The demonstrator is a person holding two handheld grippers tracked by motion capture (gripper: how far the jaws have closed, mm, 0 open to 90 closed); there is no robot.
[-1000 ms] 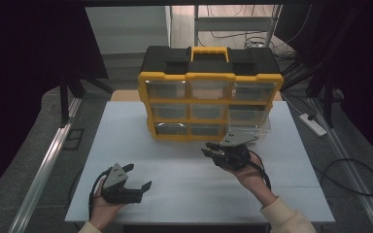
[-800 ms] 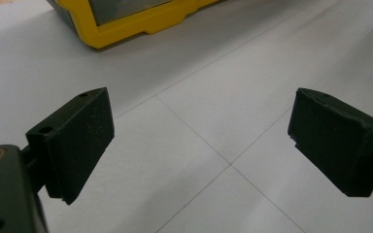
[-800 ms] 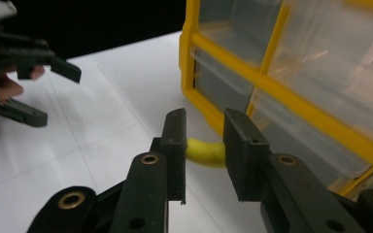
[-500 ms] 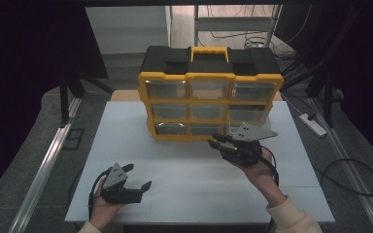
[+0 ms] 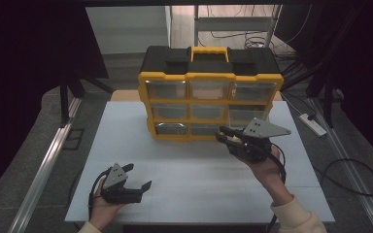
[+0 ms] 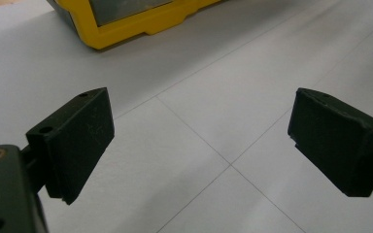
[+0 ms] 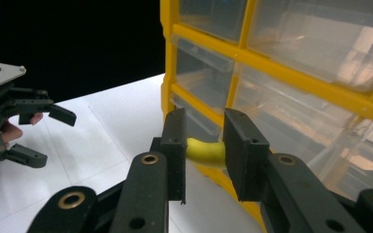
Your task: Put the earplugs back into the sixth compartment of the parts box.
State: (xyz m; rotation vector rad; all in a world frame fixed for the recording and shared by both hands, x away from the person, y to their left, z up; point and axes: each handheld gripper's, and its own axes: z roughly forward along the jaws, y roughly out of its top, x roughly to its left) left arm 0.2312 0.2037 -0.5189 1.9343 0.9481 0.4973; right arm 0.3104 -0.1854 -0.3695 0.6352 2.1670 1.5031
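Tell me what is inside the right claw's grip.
The right claw is shut on a small yellow curved piece, banana-like, in front of the yellow organizer. Its ends are covered by the pads.

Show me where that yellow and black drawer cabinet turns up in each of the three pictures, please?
High view: the drawer cabinet stands upright at the far middle of the white table.
Left gripper view: its yellow bottom corner sits at the top left edge.
Right gripper view: its clear drawers cover the right half, close behind the right gripper.
Shared landmark: the cabinet's yellow frame on the white table.
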